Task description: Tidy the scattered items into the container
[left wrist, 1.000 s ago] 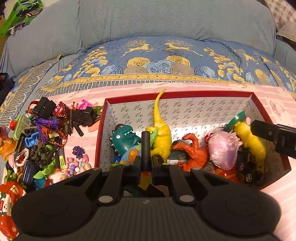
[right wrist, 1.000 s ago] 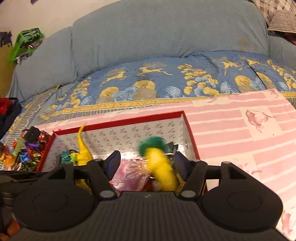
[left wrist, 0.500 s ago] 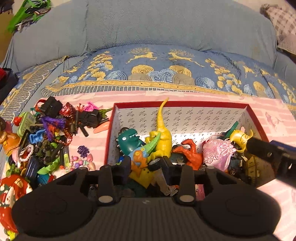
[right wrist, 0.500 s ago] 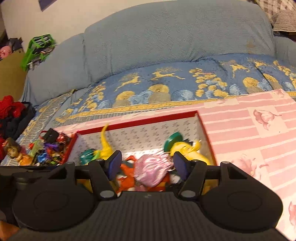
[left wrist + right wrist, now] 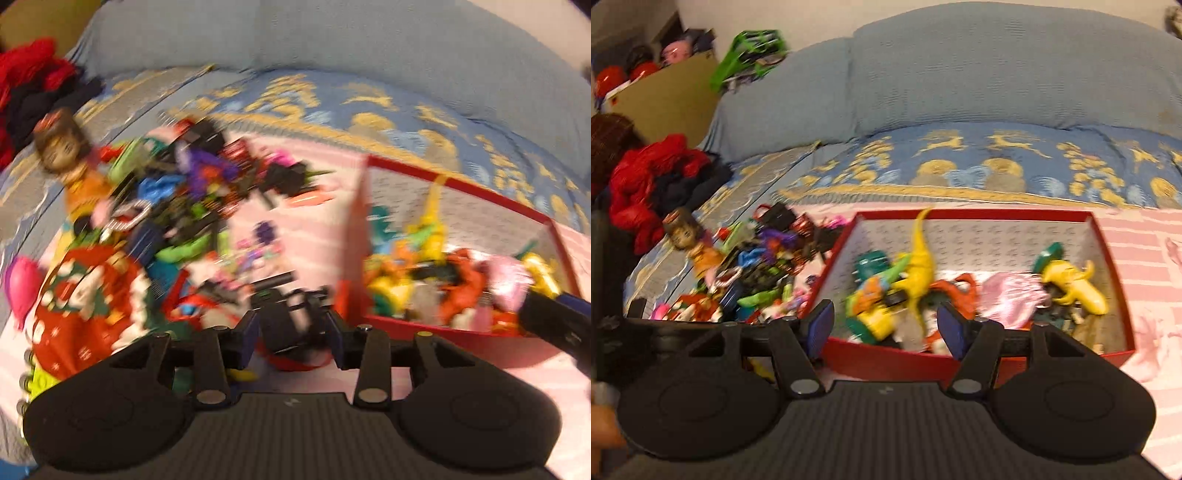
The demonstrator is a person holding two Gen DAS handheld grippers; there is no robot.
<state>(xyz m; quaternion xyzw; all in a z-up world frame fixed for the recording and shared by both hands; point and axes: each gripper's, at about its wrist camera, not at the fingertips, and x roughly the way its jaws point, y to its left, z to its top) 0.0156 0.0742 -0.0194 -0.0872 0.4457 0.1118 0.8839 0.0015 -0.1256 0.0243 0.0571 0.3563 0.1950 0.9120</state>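
The red box (image 5: 975,216) holds a yellow dinosaur (image 5: 919,266), a teal dinosaur (image 5: 873,264), a pink toy (image 5: 1008,295) and a yellow toy with a green end (image 5: 1075,286). Left of it lies the heap of scattered toys (image 5: 764,266) with a doll (image 5: 689,232). My right gripper (image 5: 886,328) hangs open and empty over the box's near wall. The left wrist view is blurred. My left gripper (image 5: 293,332) is open above the pink mat, just left of the box (image 5: 461,336), at the near edge of the toy heap (image 5: 192,206). A blurred dark toy (image 5: 284,325) lies below its fingers, untouched.
A red and green Christmas fabric item (image 5: 85,306) and a pink ball (image 5: 22,284) lie at the heap's near left. Red and dark clothes (image 5: 653,184) sit on the sofa arm. The pink striped mat (image 5: 1145,258) stretches right of the box. A cardboard box (image 5: 665,92) stands beyond the sofa.
My left gripper let go of a dark stick over the box, opened, and swung left to the heap. The yellow toy dropped from my right gripper into the box; that gripper drew back leftward.
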